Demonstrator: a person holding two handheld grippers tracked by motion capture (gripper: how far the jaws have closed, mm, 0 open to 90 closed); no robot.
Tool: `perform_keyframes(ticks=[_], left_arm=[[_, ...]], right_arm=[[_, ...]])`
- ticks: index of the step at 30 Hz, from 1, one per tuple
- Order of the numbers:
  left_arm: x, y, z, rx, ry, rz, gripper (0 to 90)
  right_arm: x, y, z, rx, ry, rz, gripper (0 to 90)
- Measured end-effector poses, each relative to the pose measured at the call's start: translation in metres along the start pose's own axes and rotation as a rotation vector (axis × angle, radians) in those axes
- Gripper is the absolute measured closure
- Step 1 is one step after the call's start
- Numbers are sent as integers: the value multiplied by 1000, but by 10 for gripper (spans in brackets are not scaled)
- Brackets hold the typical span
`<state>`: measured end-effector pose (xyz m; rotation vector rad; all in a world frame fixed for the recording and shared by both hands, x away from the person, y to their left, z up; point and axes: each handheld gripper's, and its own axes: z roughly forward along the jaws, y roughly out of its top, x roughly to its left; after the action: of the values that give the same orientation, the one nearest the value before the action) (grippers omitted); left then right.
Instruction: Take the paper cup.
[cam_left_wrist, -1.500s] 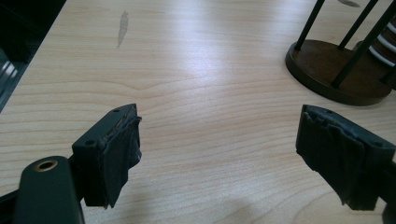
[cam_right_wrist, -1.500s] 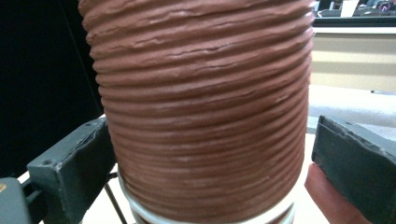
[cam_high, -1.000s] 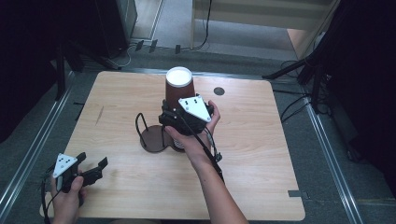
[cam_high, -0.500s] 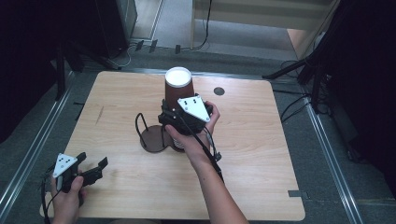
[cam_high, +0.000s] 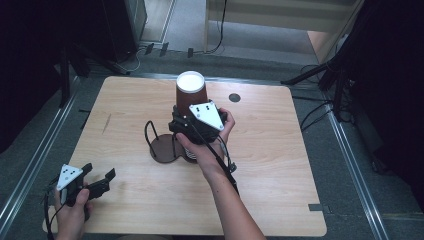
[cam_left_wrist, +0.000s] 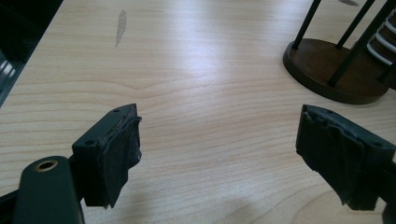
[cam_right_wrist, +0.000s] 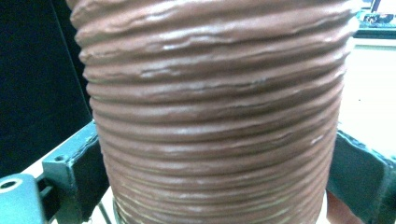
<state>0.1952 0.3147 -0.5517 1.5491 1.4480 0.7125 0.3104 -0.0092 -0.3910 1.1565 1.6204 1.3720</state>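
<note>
A brown ribbed paper cup stands upside down, white bottom up, at the table's middle. My right gripper reaches around its lower part from the near side. In the right gripper view the cup sits between the jaws, which have just been closing, and both pads lie against its sides. Just left of it stands a dark round holder base with thin black rods, also seen in the left gripper view. My left gripper rests open and empty near the front left corner, its jaws wide over bare wood.
More white-rimmed cups sit stacked low beside the holder. A small dark round hole marks the wooden table behind my right hand. Metal rails run along both table sides, and stand legs and cables lie on the floor beyond the far edge.
</note>
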Motion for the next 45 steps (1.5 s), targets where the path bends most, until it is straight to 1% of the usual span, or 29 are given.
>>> perform_keyframes(ticks=[10, 11, 23, 28, 36, 41, 45], left_arm=[[0, 0, 0, 0, 1, 0, 142], [0, 0, 0, 1, 0, 1, 142], [0, 0, 0, 1, -1, 0, 142], [0, 0, 0, 1, 0, 1, 143], [0, 0, 0, 2, 0, 1, 142], [-1, 0, 0, 3, 2, 4, 143], [-1, 0, 0, 2, 0, 4, 143]], right_arm=[[0, 12, -4, -40, 16, 22, 76], [0, 13, -5, -38, 17, 27, 76], [3, 25, -5, -57, 6, -1, 85], [4, 31, -6, -53, 7, 2, 87], [5, 41, -7, -64, 7, 10, 89], [7, 46, -8, -71, 15, -1, 89], [8, 51, -9, -76, 14, 8, 90]])
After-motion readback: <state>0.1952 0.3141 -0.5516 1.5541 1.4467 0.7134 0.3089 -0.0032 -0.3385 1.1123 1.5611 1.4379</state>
